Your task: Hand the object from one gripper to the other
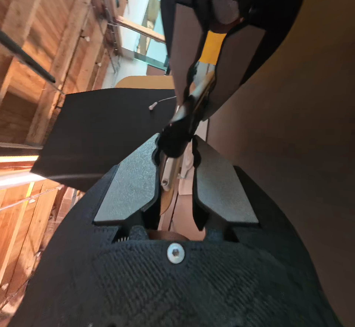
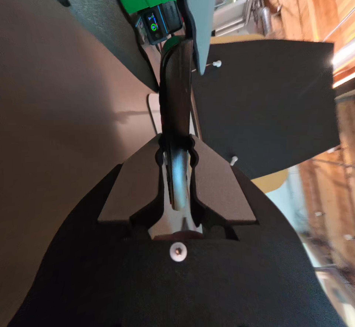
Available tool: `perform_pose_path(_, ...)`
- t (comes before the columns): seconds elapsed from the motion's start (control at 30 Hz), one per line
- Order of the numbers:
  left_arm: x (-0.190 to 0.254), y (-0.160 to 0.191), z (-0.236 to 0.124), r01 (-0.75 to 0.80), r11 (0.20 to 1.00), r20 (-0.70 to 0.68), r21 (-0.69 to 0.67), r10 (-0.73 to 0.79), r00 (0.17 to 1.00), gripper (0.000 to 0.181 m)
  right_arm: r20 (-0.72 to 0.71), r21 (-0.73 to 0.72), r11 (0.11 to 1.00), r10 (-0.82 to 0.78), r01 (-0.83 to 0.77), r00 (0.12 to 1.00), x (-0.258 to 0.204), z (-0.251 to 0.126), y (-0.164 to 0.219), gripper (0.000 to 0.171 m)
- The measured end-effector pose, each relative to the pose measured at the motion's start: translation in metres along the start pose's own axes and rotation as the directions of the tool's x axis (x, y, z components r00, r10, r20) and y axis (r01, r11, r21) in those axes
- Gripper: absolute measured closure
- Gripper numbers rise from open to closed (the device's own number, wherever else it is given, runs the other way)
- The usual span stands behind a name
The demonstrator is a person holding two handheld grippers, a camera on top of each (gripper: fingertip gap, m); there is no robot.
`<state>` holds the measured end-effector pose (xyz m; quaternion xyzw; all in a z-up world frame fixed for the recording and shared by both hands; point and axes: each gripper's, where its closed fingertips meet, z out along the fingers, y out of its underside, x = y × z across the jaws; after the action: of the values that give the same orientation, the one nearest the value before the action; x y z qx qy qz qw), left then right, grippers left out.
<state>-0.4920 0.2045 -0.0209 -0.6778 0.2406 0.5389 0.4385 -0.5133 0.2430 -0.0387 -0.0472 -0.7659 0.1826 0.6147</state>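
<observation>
- The black board (image 2: 269, 106) was the largest thing behind the exchange, pinned with small white pegs over a wooden wall; it carried nothing of the task.
- The right gripper (image 2: 175, 141) was closed on the tool (image 2: 177, 106), a long piece with a black handle and a metal end, its fingertips pinching the handle and the metal end running back between its fingers.
- The left gripper (image 1: 175, 141) met it head-on, tips closed narrowly about the tool's (image 1: 173, 141) black end; whether it bore load could not be told.
- The tool was thus held in mid-air between both grippers, touching no surface.
- Judgement: the handover stood at the double-hold stage. To do it well, the receiving side should be firmly clamped before the other eases off, and the release should be slow and straight along the tool.
- Both grippers were tilted steeply, nearly in line and facing one another.
</observation>
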Motion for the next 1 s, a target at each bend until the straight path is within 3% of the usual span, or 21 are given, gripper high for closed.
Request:
perform_pose_path(0.1,-0.015,0.011,-0.002,-0.046,0.998,0.099,-0.039,0.049,0.994,0.148,0.086,0.004,0.959,0.281,-0.282,0.956,0.004,-0.004,0.004,0.150)
perform_pose_path(0.23,-0.026,0.014,-0.001,-0.094,0.994,0.187,-0.055,0.102,0.977,0.136,0.190,0.052,0.808,0.569,-0.587,0.800,0.019,-0.016,-0.007,0.149)
perform_pose_path(0.3,-0.027,0.010,-0.001,-0.117,0.992,0.213,-0.045,0.124,0.969,0.132,0.296,0.090,0.688,0.672,-0.720,0.679,0.025,-0.024,-0.019,0.149)
perform_pose_path(0.4,-0.025,0.001,-0.002,-0.156,0.988,0.236,-0.016,0.156,0.959,0.124,0.472,0.083,0.445,0.771,-0.892,0.429,0.036,-0.038,-0.033,0.150)
perform_pose_path(0.53,-0.017,-0.019,-0.005,-0.237,0.970,0.273,0.055,0.214,0.938,0.121,0.655,-0.079,0.143,0.753,-0.987,0.057,0.042,-0.051,-0.041,0.150)
perform_pose_path(0.6,-0.010,-0.026,-0.006,-0.281,0.956,0.291,0.082,0.247,0.924,0.122,0.696,-0.169,0.057,0.713,-0.984,-0.079,0.041,-0.056,-0.043,0.150)
perform_pose_path(0.8,0.002,-0.044,-0.016,-0.384,0.913,0.348,0.136,0.318,0.882,0.124,0.725,-0.407,-0.063,0.584,-0.911,-0.365,0.028,-0.064,-0.052,0.149)
perform_pose_path(0.97,0.012,-0.076,-0.024,-0.463,0.862,0.408,0.205,0.355,0.841,0.118,0.715,-0.497,-0.090,0.522,-0.863,-0.466,0.018,-0.066,-0.059,0.148)
perform_pose_path(1.0,0.018,-0.079,-0.024,-0.486,0.847,0.397,0.216,0.378,0.836,0.131,0.720,-0.512,-0.097,0.493,-0.854,-0.488,0.018,-0.067,-0.062,0.148)
